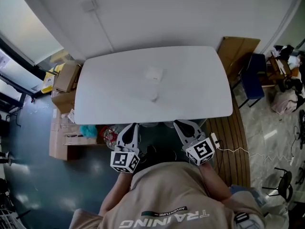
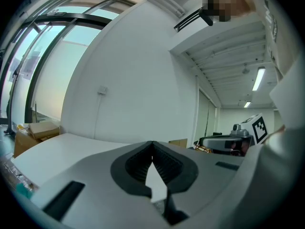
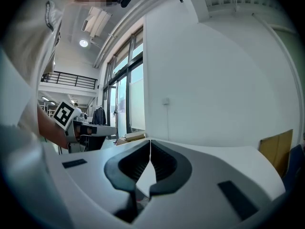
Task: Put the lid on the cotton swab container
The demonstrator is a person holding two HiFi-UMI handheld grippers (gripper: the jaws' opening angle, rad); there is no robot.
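Tools both closed, empty (left tool (image 1: 134, 126), right tool (image 1: 176, 123)); best open one wide before lowering squarely over the small white square lid (image 1: 154, 74) on the white table (image 1: 105, 99).

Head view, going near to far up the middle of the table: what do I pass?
Left hand-held gripper and right hand-held gripper, side by side at the near edge of the table → small clear item → white box → wall socket.

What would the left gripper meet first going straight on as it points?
Likely nothing near: the left gripper points across the table, just left of the small white object. Whether it clears the table's near edge is unclear.
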